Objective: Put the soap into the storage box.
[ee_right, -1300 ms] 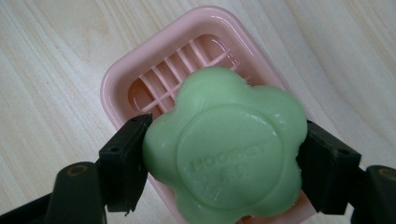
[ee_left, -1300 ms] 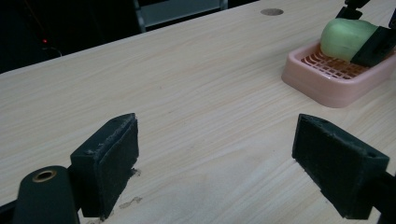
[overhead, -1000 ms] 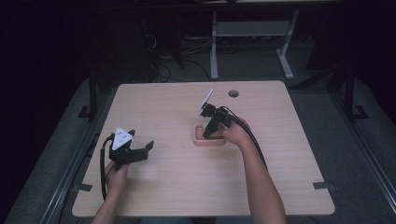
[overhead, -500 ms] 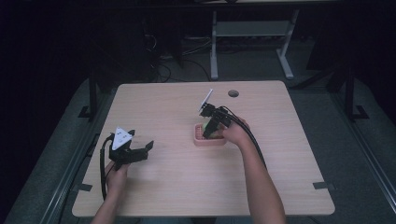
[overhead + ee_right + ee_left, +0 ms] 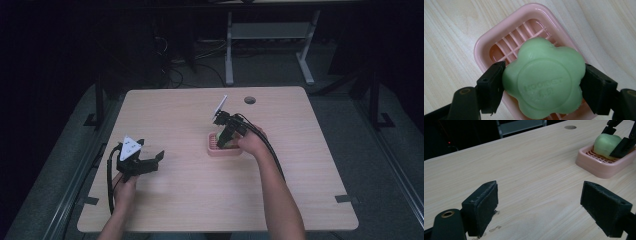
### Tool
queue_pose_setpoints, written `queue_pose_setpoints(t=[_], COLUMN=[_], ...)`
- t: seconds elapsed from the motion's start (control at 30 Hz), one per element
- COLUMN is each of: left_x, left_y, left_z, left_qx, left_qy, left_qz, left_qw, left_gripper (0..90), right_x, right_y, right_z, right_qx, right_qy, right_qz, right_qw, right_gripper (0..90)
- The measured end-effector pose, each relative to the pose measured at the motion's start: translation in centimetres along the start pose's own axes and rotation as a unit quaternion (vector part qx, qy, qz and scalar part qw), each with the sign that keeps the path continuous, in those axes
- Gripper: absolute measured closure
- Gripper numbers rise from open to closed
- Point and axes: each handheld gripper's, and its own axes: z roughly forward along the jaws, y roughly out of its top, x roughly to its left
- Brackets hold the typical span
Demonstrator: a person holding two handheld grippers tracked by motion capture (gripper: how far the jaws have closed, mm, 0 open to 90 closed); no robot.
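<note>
Green soap (image 5: 544,80), pink soap dish (image 5: 489,40), pale wood-grain table (image 5: 190,200).
The flower-shaped soap is pastel green with faint embossed lettering; the dish has a slatted pink grid; both grippers' jaws are black.

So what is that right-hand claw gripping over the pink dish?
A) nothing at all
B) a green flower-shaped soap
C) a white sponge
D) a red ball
B: in the right gripper view the right gripper has a black jaw pressed against each side of the green flower-shaped soap, just above the pink dish.
</note>
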Motion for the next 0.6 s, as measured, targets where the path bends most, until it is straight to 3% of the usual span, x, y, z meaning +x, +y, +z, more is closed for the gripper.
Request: queue_pose_setpoints(t=[0.6], left_x=[-0.02], left_y=[0.02], left_z=[-0.01], left_qx=[-0.001], left_qy=[0.0], left_qz=[0.002], left_qw=[1.0], left_gripper=[14.3], right_x=[0.18], right_y=[0.0], right_z=[-0.29], right_qx=[0.0], right_qy=[-0.005], right_qz=[0.002], right_qw=[1.0], right_gripper=[25.0])
